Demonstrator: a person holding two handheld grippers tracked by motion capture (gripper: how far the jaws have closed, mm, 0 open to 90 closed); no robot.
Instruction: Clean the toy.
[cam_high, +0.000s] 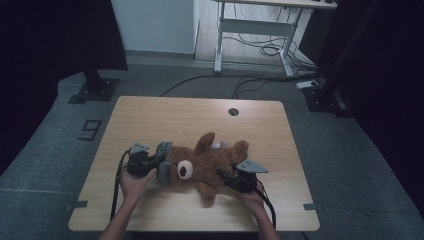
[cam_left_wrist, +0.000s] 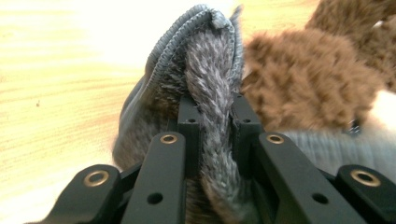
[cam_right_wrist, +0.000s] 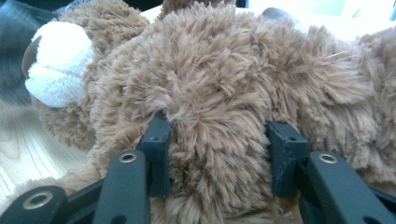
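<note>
While left hand-held gripper (cam_left_wrist: 212, 116) clenches grey hat (cam_left_wrist: 196, 70), right (cam_right_wrist: 219, 140) grips teddy bear (cam_right_wrist: 224, 79); pads fur-hidden.

A lab or recording studio, not a home. Beyond the grippers, the bare wooden table (cam_high: 150, 120) stands alone on grey carpet (cam_high: 350, 165). Dark stands with bolted floor plates (cam_high: 94, 90) flank it left and right. Farther off behind, a white desk frame (cam_high: 257, 25) has loose cables (cam_high: 270, 50) trailing over the floor.
</note>
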